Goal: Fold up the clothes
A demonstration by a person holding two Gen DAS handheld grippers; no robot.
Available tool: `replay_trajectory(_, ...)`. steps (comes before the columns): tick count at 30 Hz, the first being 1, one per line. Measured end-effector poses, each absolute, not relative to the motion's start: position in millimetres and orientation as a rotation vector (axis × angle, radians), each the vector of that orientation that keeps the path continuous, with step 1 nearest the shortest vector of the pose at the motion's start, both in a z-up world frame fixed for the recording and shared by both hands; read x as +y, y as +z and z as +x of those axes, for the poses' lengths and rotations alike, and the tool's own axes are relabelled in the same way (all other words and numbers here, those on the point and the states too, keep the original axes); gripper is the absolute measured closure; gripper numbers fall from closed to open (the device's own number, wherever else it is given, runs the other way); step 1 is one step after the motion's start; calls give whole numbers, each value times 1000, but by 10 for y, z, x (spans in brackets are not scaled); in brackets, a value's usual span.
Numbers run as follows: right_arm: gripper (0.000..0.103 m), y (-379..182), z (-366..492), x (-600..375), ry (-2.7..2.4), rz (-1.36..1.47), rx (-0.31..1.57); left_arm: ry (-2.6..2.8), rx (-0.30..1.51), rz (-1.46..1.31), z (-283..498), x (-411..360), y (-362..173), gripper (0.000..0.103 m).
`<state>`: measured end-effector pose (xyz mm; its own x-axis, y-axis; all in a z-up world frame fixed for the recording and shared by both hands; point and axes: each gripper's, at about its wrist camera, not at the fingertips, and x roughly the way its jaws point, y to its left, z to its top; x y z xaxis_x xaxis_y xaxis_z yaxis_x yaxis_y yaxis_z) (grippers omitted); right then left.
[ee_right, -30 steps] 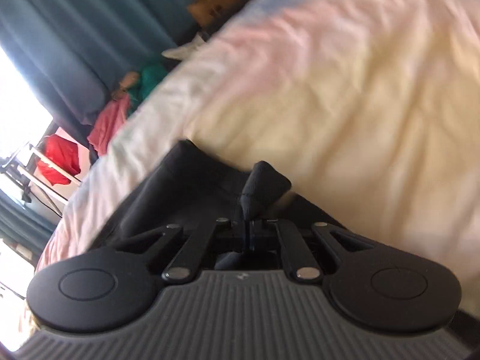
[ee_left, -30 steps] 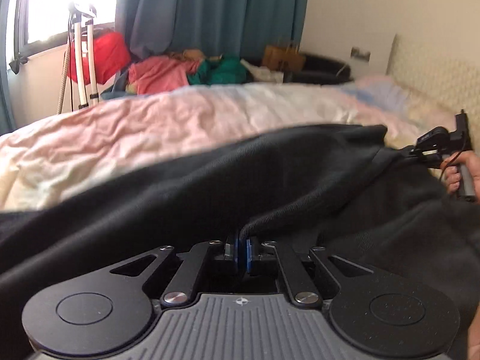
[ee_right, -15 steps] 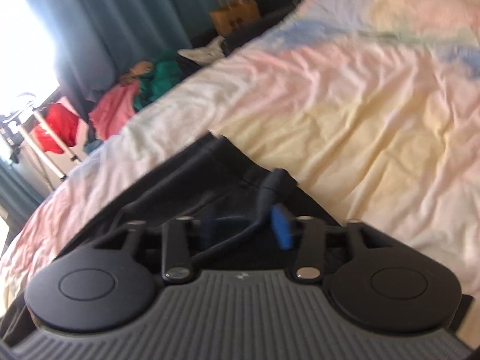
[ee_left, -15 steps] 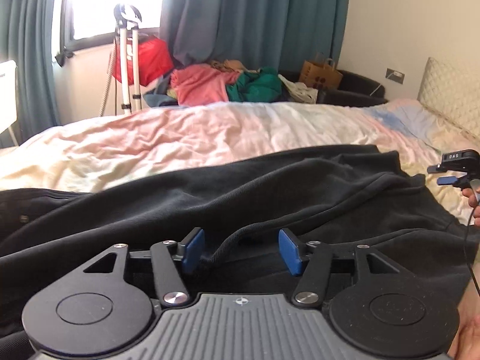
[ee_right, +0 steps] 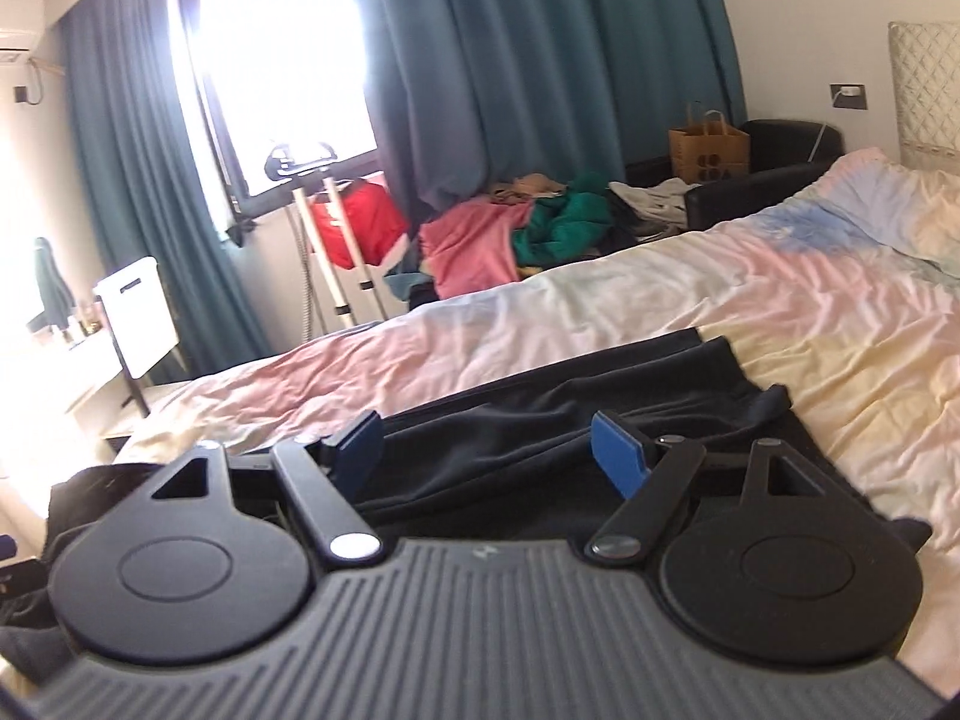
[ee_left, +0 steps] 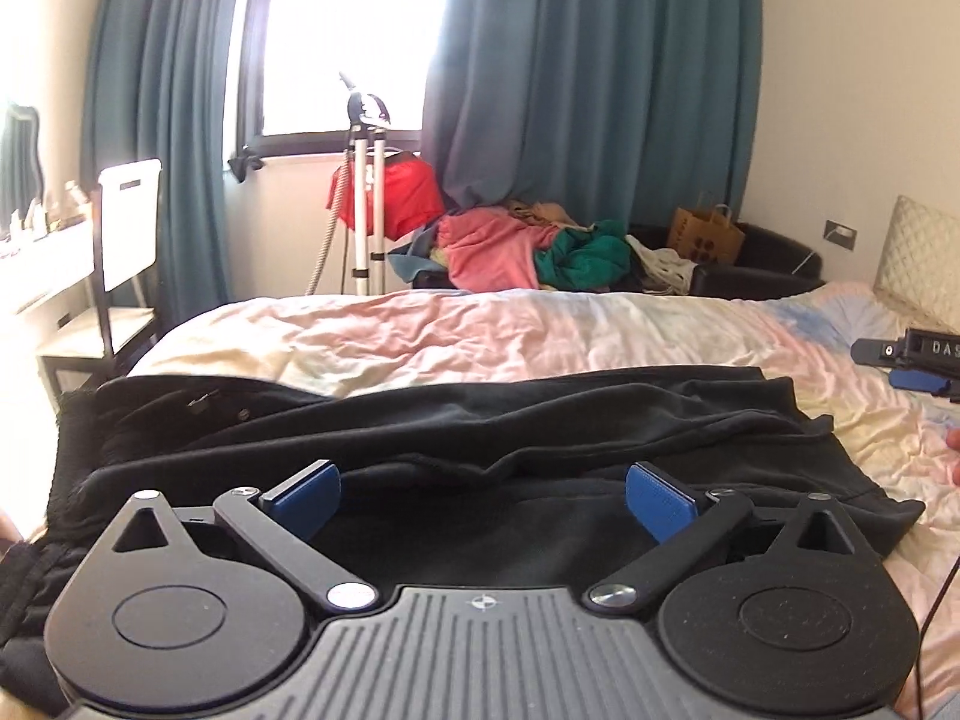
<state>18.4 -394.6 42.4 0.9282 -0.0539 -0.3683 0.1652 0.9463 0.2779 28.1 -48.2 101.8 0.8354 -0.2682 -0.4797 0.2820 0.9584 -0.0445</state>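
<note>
A black garment [ee_left: 480, 420] lies folded lengthwise across the near side of the bed, wrinkled along its top. My left gripper [ee_left: 480, 495] hangs open above the garment's near edge, its blue pads [ee_left: 657, 498] wide apart with nothing between them. In the right wrist view the same black garment [ee_right: 570, 408] stretches under my right gripper [ee_right: 489, 450], which is also open and empty. The right gripper's tip [ee_left: 912, 360] shows at the right edge of the left wrist view, above the sheet beyond the garment's end.
The bed's pastel sheet [ee_left: 510, 330] spreads beyond the garment. Behind it sit a pile of pink and green clothes [ee_left: 528, 246], a red bag and tripod [ee_left: 366, 192], a paper bag [ee_left: 705, 234] on a dark chair, teal curtains and a white chair [ee_left: 126, 228] at left.
Both grippers were shut on the black garment a second ago; they opened, let the cloth drop flat, and have since lifted up and back from it.
</note>
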Motion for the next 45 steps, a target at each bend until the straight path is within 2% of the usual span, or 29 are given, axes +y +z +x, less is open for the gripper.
replay_trajectory(9,25,48,-16,-3642,-73,253,385,-182,514,6,-76,-161,1063,1)
replay_trajectory(18,25,-166,34,-3737,-199,233,452,181,714,-273,31,934,771,3)
replay_trajectory(25,25,-324,141,-3975,-322,321,534,441,812,-774,-149,2149,503,3)
replay_trajectory(32,25,-386,176,-4067,-341,359,547,261,879,-1037,54,2315,78,8)
replay_trajectory(35,25,-402,166,-4090,-349,364,554,232,841,-1033,118,2236,-50,12)
replay_trajectory(36,25,-407,161,-4099,-352,368,556,236,842,-1042,128,2224,-75,17)
replay_trajectory(40,25,-423,128,-4165,-365,407,562,202,786,-1048,76,2199,-39,17)
replay_trajectory(45,25,-415,86,-4250,-358,481,553,56,610,-1122,-110,2206,90,18)
